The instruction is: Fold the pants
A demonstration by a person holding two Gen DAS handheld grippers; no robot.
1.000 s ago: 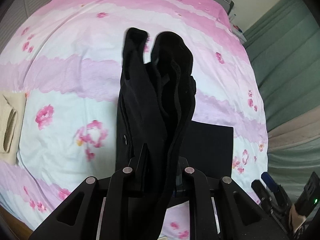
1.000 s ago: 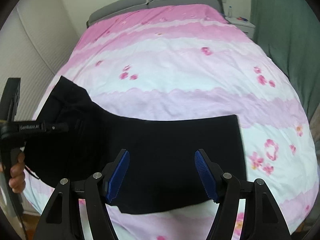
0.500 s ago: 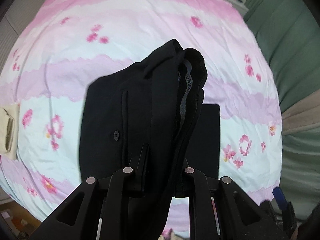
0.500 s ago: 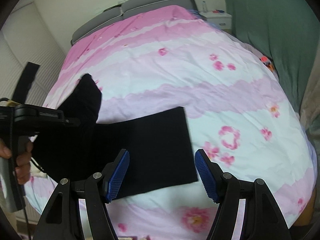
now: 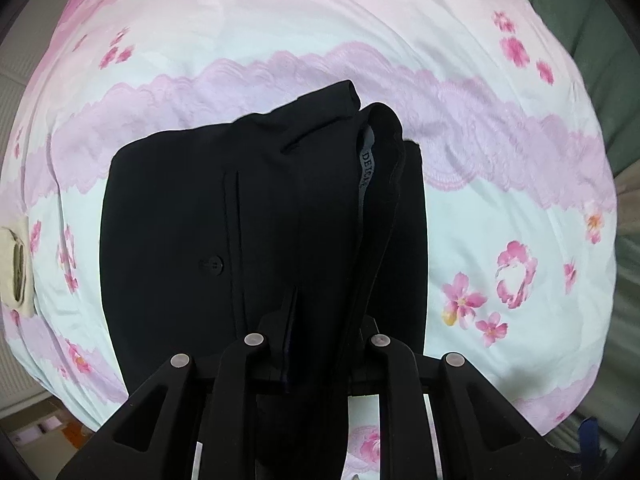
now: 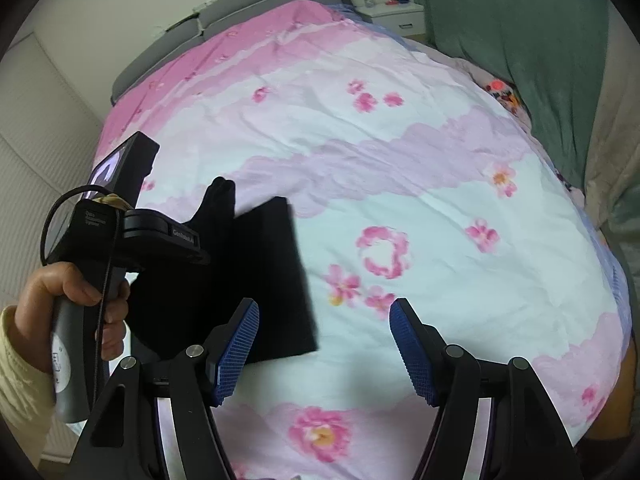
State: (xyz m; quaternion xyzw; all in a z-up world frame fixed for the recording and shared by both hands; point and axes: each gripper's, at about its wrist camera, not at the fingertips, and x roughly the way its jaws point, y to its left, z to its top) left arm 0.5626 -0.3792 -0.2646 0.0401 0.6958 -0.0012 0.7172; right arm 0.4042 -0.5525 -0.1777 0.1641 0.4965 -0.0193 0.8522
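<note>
Black pants (image 5: 224, 240) lie partly folded on the pink floral bed. My left gripper (image 5: 316, 332) is shut on the waistband end and holds it up over the rest of the pants; a back pocket button faces me. In the right wrist view the pants (image 6: 276, 272) show as a flat black panel at the left, with the left gripper's body (image 6: 132, 232) and the hand that holds it over them. My right gripper (image 6: 324, 340) is open and empty, above the bedspread just right of the pants' edge.
The bedspread (image 6: 400, 184) covers the whole bed. A folded beige garment (image 5: 16, 268) lies at the bed's left edge. A grey headboard (image 6: 248, 4), a white nightstand (image 6: 392, 16) and a green curtain (image 6: 520, 40) stand beyond.
My left gripper has carried the waistband end over the pants, which now lie shorter and more folded. My right gripper has swung right, off the cloth, and stays open.
</note>
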